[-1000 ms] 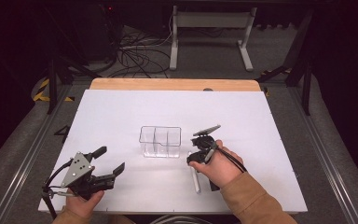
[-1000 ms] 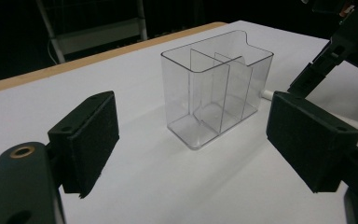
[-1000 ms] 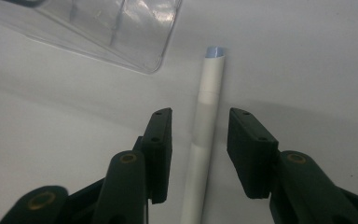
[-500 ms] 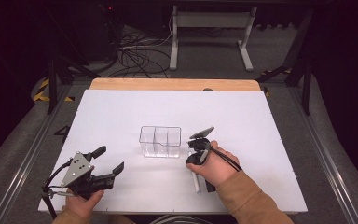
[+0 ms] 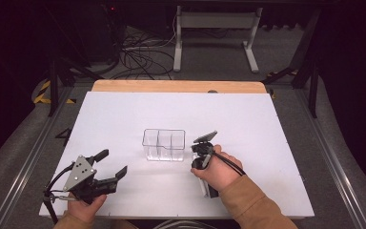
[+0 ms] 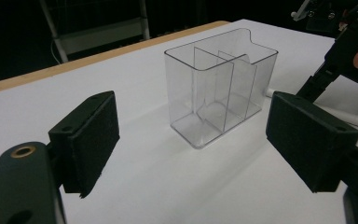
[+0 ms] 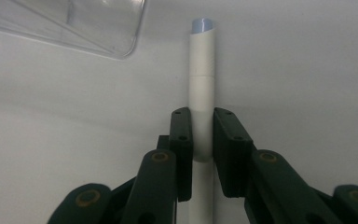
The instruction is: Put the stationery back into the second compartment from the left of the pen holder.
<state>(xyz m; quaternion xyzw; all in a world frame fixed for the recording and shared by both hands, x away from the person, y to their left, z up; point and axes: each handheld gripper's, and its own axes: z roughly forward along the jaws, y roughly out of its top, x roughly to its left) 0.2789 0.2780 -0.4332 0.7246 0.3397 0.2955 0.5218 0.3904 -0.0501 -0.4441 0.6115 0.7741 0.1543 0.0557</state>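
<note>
The right hand-held gripper is closed on a white tube, its jaws pressing the tube's sides; the tube lies on the white surface, right of centre and just right of a clear bin; the bin stands upright at mid-surface, split by dividers into compartments; the left hand-held gripper hovers at the near left, jaws spread wide and holding nothing, aimed toward the bin, well apart from it.
</note>
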